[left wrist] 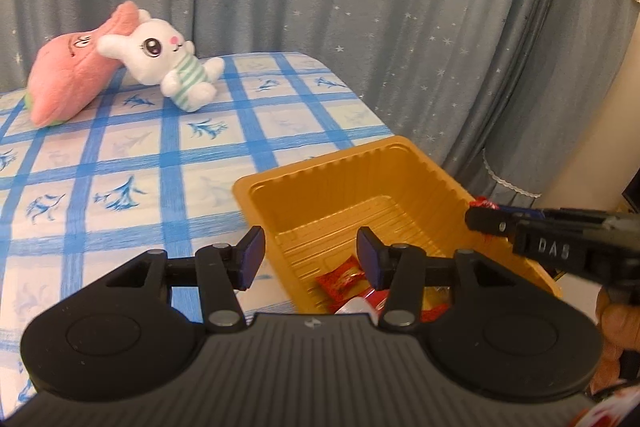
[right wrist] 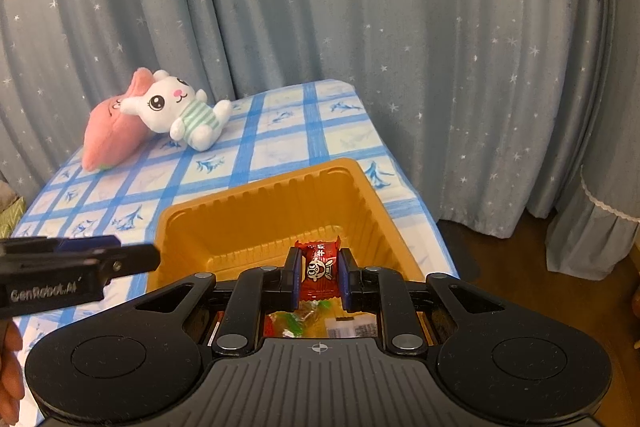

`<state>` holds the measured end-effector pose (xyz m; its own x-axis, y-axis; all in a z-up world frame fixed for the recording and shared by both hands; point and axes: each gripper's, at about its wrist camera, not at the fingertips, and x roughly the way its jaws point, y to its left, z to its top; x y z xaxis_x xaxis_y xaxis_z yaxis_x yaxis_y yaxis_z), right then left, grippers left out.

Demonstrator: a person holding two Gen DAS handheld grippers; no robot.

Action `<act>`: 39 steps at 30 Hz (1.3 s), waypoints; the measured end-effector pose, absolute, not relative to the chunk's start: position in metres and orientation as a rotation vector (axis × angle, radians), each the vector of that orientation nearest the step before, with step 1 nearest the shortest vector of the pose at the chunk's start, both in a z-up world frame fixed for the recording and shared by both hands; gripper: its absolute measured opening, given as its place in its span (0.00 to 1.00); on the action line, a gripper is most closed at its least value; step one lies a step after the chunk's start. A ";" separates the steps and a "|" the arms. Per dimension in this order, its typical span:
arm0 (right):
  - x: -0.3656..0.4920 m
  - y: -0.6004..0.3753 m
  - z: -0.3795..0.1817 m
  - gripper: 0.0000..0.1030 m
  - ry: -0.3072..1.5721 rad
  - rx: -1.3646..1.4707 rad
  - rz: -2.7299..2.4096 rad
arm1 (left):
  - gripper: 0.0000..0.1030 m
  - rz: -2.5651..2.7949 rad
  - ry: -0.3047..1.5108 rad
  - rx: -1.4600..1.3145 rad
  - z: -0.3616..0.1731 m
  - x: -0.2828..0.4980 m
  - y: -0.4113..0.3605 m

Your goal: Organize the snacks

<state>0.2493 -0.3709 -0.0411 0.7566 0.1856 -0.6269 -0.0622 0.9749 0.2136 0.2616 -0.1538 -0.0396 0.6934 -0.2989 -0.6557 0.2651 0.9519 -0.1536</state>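
An orange plastic tray (left wrist: 352, 163) (right wrist: 256, 195) sits at the right edge of the blue-checked table. Several wrapped snacks (left wrist: 344, 279) (right wrist: 308, 319) lie in its near end. My right gripper (right wrist: 319, 273) is shut on a red snack packet (right wrist: 319, 267) with a cartoon face and holds it above the tray's inside. Its tip shows at the right of the left wrist view (left wrist: 486, 217), a bit of red wrapper at the end. My left gripper (left wrist: 310, 259) is open and empty over the tray's near left corner. It shows at the left of the right wrist view (right wrist: 132, 259).
A white rabbit plush (left wrist: 168, 67) (right wrist: 180, 115) leans on a pink plush (left wrist: 68, 75) (right wrist: 108, 135) at the table's far left. Grey star-print curtains (left wrist: 360, 7) hang behind and to the right. The table's right edge (right wrist: 400, 187) drops to a dark floor.
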 end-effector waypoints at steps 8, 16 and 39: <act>0.259 -0.378 -0.034 0.45 0.659 0.345 0.181 | 0.71 -0.274 0.720 -0.057 -0.040 0.239 -0.138; 0.228 -0.393 -0.030 0.65 0.647 0.352 0.118 | 0.90 -0.234 0.730 -0.077 -0.040 0.200 -0.124; 0.071 -0.354 -0.004 0.68 0.742 0.283 0.087 | 1.00 -0.149 0.731 -0.147 0.006 0.068 -0.107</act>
